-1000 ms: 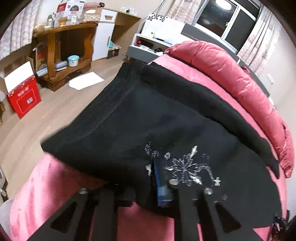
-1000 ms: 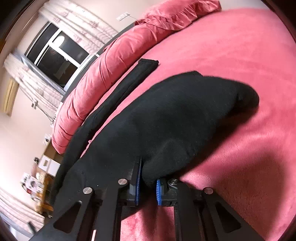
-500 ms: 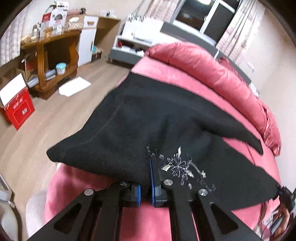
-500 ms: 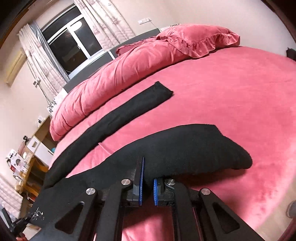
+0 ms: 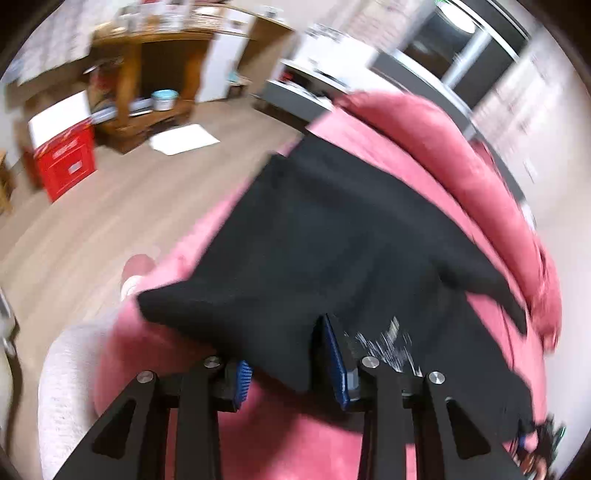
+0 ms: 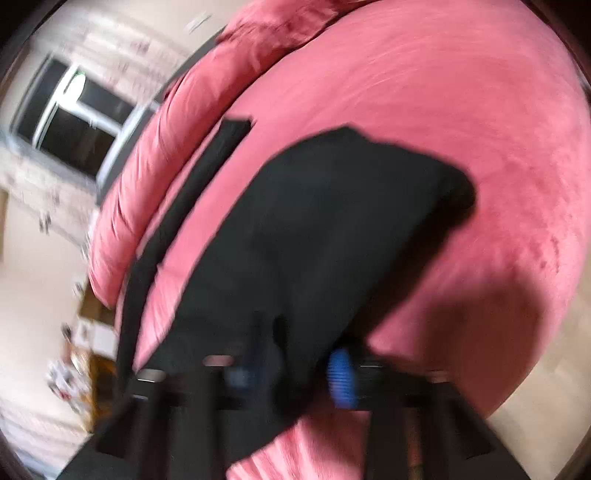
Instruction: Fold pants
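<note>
Black pants [image 5: 332, 236] with a silver snowflake print [image 5: 384, 339] lie on a pink bed [image 5: 288, 428]. In the left wrist view my left gripper [image 5: 291, 369] is open, its blue pads apart, with a fold of the waist end lying between them. In the blurred right wrist view the pants [image 6: 332, 221] have one leg doubled over and the other leg [image 6: 207, 173] stretched out flat toward the pillows. My right gripper [image 6: 291, 373] is open, its blue pads apart with the leg cloth between them.
A pink duvet roll [image 5: 461, 166] and pillows [image 6: 288, 26] lie along the far side of the bed. Left of the bed is wood floor with a red box [image 5: 62, 158], a wooden shelf unit [image 5: 155, 74] and a white sheet [image 5: 184, 140]. A window [image 6: 77, 114] is behind.
Both grippers have opened and let go of the pants cloth they were clamping. Both cameras are swinging, so the views are blurred. The doubled leg has dropped onto the bed.
</note>
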A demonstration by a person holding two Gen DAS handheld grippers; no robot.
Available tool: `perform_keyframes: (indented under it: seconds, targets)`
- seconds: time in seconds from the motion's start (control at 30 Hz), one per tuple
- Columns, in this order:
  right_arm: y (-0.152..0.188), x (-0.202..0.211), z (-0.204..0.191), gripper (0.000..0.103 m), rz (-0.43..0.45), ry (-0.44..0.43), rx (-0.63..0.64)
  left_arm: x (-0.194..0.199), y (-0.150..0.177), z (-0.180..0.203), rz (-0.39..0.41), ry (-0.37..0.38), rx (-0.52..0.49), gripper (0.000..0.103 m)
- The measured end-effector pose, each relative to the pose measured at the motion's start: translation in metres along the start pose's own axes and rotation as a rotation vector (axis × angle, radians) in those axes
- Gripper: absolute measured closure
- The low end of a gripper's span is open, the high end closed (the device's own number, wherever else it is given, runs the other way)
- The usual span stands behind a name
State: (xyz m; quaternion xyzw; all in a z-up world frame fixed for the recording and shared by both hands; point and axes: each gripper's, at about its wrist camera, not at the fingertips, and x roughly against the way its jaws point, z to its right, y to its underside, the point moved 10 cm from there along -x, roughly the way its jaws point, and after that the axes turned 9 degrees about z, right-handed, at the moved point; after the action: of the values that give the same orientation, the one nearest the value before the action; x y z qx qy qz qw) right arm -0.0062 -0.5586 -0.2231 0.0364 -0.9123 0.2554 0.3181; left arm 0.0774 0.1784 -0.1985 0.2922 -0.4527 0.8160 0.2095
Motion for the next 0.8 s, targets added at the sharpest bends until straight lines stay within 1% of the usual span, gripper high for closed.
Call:
perform_keyframes:
  seconds: [0.07, 0.1, 0.13, 0.17, 0.2, 0.27, 0.3, 0.33, 0.4, 0.47, 0.5, 0.53, 0.57, 0.6, 0.63, 0.67, 0.7, 0.73, 0.77, 0.8]
  targets:
    - [-0.017, 0.0, 0.01, 0.052, 0.042, 0.05, -0.021, -0.003, -0.006, -0.01, 0.016, -0.018, 0.048, 0.068]
    - [-0.025, -0.003, 0.015, 0.059, 0.048, 0.069, -0.038, -0.003, -0.008, -0.013, 0.022, -0.03, 0.059, 0.068]
    - [-0.029, -0.006, 0.017, 0.08, 0.045, 0.072, -0.045, -0.002, -0.009, -0.015, 0.023, -0.028, 0.068, 0.073]
    - [-0.031, -0.009, 0.016, 0.094, 0.033, 0.076, -0.034, -0.001, -0.009, -0.014, 0.025, -0.027, 0.062, 0.079]
    - [-0.033, -0.011, 0.013, 0.096, 0.016, 0.098, 0.0, 0.002, -0.009, -0.013, 0.023, -0.053, 0.027, 0.092]
    - [-0.039, -0.005, 0.001, 0.096, 0.03, 0.125, 0.096, 0.007, -0.011, -0.009, 0.013, -0.084, -0.041, 0.095]
    - [-0.046, 0.002, -0.006, 0.096, 0.057, 0.137, 0.156, 0.011, -0.01, -0.008, 0.01, -0.106, -0.067, 0.096]
    - [-0.052, 0.008, -0.011, 0.096, 0.085, 0.153, 0.201, 0.014, -0.008, -0.009, 0.001, -0.127, -0.069, 0.096]
    - [-0.059, 0.012, -0.012, 0.096, 0.111, 0.184, 0.23, 0.019, 0.0, -0.013, -0.027, -0.141, -0.041, 0.096]
    - [-0.057, 0.005, -0.001, 0.096, 0.097, 0.262, 0.257, 0.017, 0.01, -0.016, -0.067, -0.165, -0.065, 0.095]
    - [-0.055, -0.005, 0.006, 0.096, 0.074, 0.305, 0.276, 0.014, 0.015, -0.019, -0.082, -0.188, -0.09, 0.09]
    - [-0.052, -0.01, 0.015, 0.091, 0.05, 0.349, 0.293, 0.013, 0.017, -0.023, -0.095, -0.201, -0.096, 0.086]
    - [-0.048, -0.014, 0.022, 0.089, 0.033, 0.373, 0.304, 0.011, 0.016, -0.027, -0.097, -0.195, -0.076, 0.084]
    - [-0.049, -0.014, 0.02, 0.089, 0.045, 0.371, 0.311, 0.011, 0.013, -0.03, -0.091, -0.174, -0.031, 0.079]
    - [-0.05, -0.012, 0.017, 0.084, 0.057, 0.375, 0.32, 0.015, 0.007, -0.036, -0.078, -0.156, 0.029, 0.075]
    - [-0.053, -0.009, 0.017, 0.078, 0.063, 0.401, 0.335, 0.021, -0.001, -0.046, -0.055, -0.154, 0.091, 0.074]
    - [-0.057, -0.005, 0.016, 0.065, 0.073, 0.449, 0.358, 0.027, -0.008, -0.056, -0.032, -0.171, 0.134, 0.073]
    - [-0.062, 0.001, 0.016, 0.061, 0.097, 0.496, 0.375, 0.034, -0.017, -0.068, 0.001, -0.202, 0.174, 0.073]
    - [-0.068, 0.009, 0.012, 0.061, 0.136, 0.521, 0.377, 0.042, -0.027, -0.084, 0.039, -0.246, 0.212, 0.072]
    - [-0.074, 0.019, 0.004, 0.061, 0.189, 0.525, 0.367, 0.049, -0.036, -0.098, 0.074, -0.281, 0.252, 0.072]
